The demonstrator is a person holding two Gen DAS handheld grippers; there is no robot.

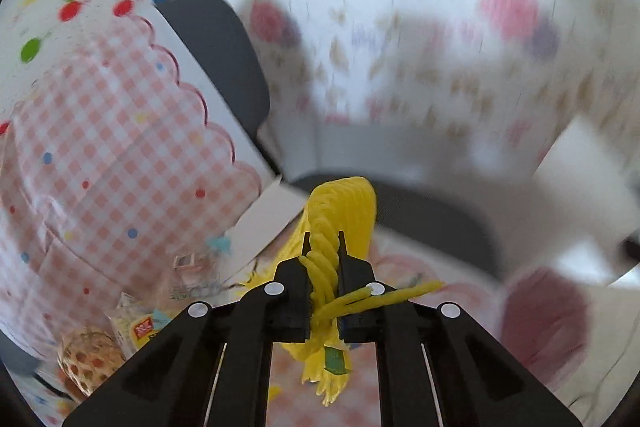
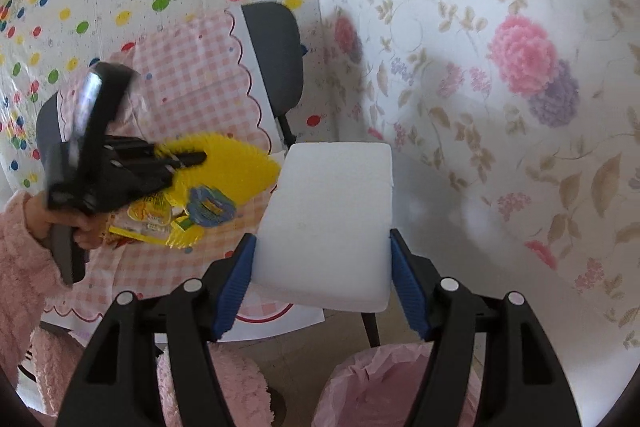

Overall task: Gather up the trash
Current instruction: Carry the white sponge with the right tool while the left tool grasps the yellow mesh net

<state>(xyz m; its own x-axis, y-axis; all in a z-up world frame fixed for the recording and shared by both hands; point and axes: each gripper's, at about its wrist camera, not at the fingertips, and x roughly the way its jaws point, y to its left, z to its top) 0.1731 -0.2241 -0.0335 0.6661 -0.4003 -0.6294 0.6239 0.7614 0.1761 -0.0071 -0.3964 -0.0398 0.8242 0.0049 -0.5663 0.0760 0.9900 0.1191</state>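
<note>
My left gripper [image 1: 323, 247] is shut on a yellow foam fruit net [image 1: 340, 211] and holds it in the air above the pink checked table; it also shows in the right wrist view [image 2: 188, 158], with the yellow net [image 2: 240, 163] fanned out beyond it. My right gripper [image 2: 322, 251] is shut on a white foam block [image 2: 328, 223] and holds it over a bin lined with a pink bag [image 2: 384, 391]. Several wrappers [image 2: 180, 215] lie on the table [image 2: 192, 87] under the left gripper.
A grey chair [image 2: 276, 55] stands behind the table by the flowered wall [image 2: 500, 67]. More wrappers and a netted round item [image 1: 88, 359] lie at the table's near left. The left wrist view is blurred by motion.
</note>
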